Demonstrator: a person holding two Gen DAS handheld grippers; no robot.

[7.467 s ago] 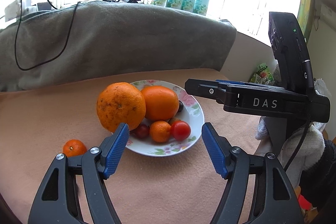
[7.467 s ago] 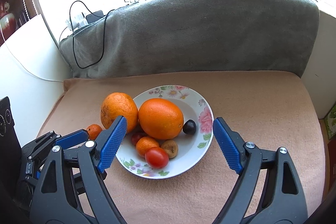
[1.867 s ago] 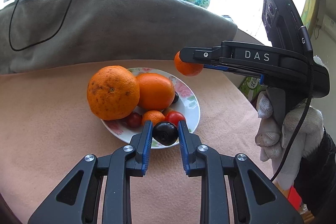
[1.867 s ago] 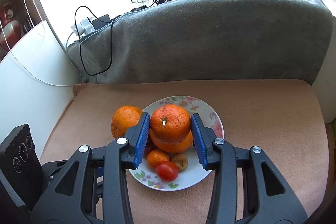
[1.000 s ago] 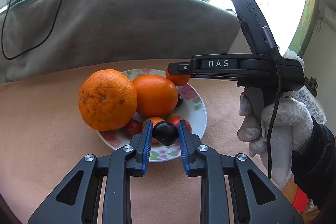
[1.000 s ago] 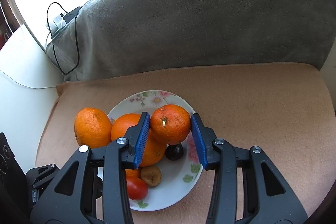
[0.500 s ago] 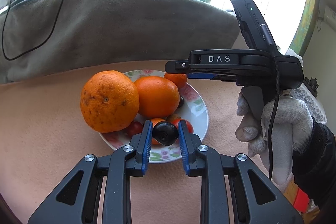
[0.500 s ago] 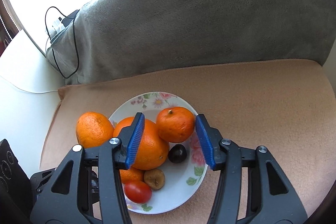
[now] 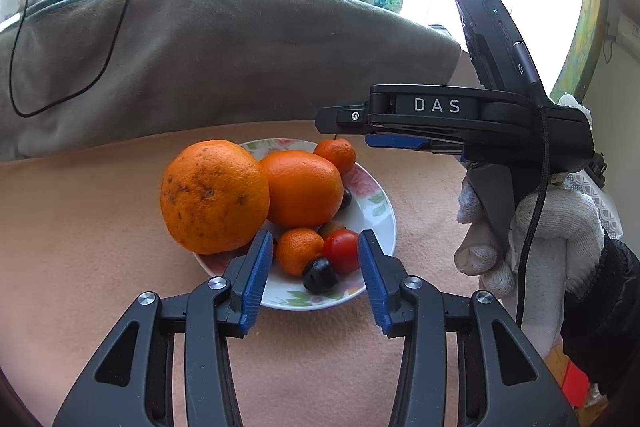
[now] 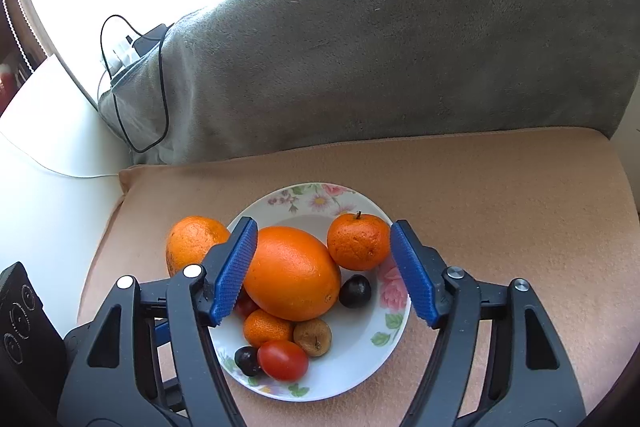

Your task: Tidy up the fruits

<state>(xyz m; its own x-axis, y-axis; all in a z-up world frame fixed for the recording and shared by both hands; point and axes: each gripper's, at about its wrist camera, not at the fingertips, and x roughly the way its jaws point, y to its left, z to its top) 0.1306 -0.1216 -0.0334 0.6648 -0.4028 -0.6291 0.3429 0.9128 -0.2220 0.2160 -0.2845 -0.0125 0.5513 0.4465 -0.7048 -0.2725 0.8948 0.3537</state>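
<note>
A flowered plate (image 9: 384, 223) holds a smooth orange (image 9: 304, 187), a small mandarin (image 9: 299, 250), a cherry tomato (image 9: 342, 251) and more small fruit. A rough big orange (image 9: 214, 195) leans on its left rim. My left gripper (image 9: 314, 243) is opening; the dark plum (image 9: 319, 275) lies on the plate below its fingers, free of the pads. My right gripper (image 10: 324, 267) is opening too, above the plate (image 10: 396, 323). The stemmed mandarin (image 10: 358, 241) rests on the plate beside the smooth orange (image 10: 292, 273), clear of both pads.
A grey blanket (image 10: 400, 67) with a black cable (image 10: 160, 99) rises behind the tan cloth (image 10: 520, 207). A gloved hand (image 9: 540, 227) holds the right gripper to the right of the plate. A second dark plum (image 10: 355, 290) and a brown fruit (image 10: 313, 337) lie on the plate.
The left jaws have spread and let go of the dark plum, which now lies on the plate's near side. The right jaws have spread wider, leaving the mandarin on the plate.
</note>
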